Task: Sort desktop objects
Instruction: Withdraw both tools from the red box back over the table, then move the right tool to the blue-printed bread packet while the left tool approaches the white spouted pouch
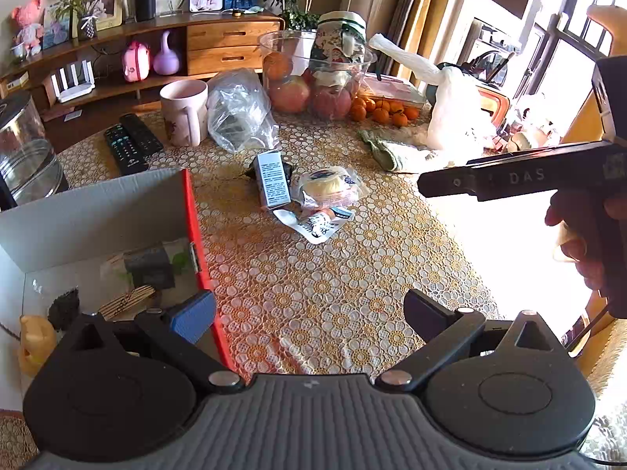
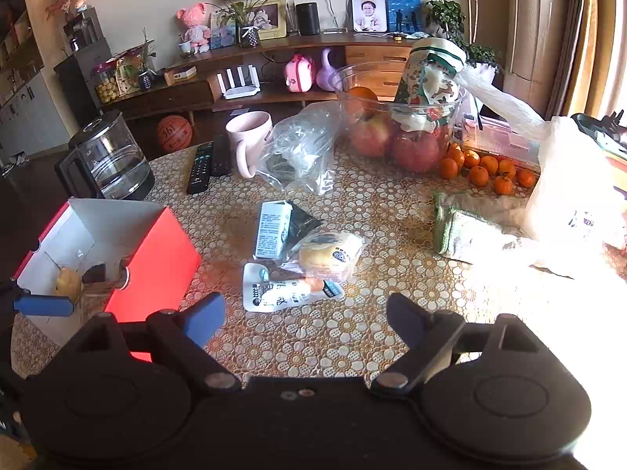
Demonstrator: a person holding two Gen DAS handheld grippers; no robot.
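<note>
A small white carton (image 1: 271, 183) (image 2: 272, 229), a wrapped bun (image 1: 328, 187) (image 2: 328, 255), a flat white pouch (image 1: 313, 224) (image 2: 282, 290) and a black wrapper (image 2: 301, 221) lie together mid-table. A red box (image 1: 194, 227) (image 2: 156, 258) with a white inside stands at the left and holds several small items. My left gripper (image 1: 309, 313) is open and empty, over the box's right wall. My right gripper (image 2: 305, 323) is open and empty, just in front of the pouch. In the left wrist view the right gripper's body (image 1: 521, 180) shows at the right edge.
At the back stand a pink mug (image 2: 250, 137), two remotes (image 2: 207, 162), a clear bag (image 2: 301, 149), a fruit bowl (image 2: 395, 125), small oranges (image 2: 486, 172), a green cloth (image 2: 462, 231) and a white bag (image 2: 568, 196). A glass kettle (image 2: 109, 160) stands at the left.
</note>
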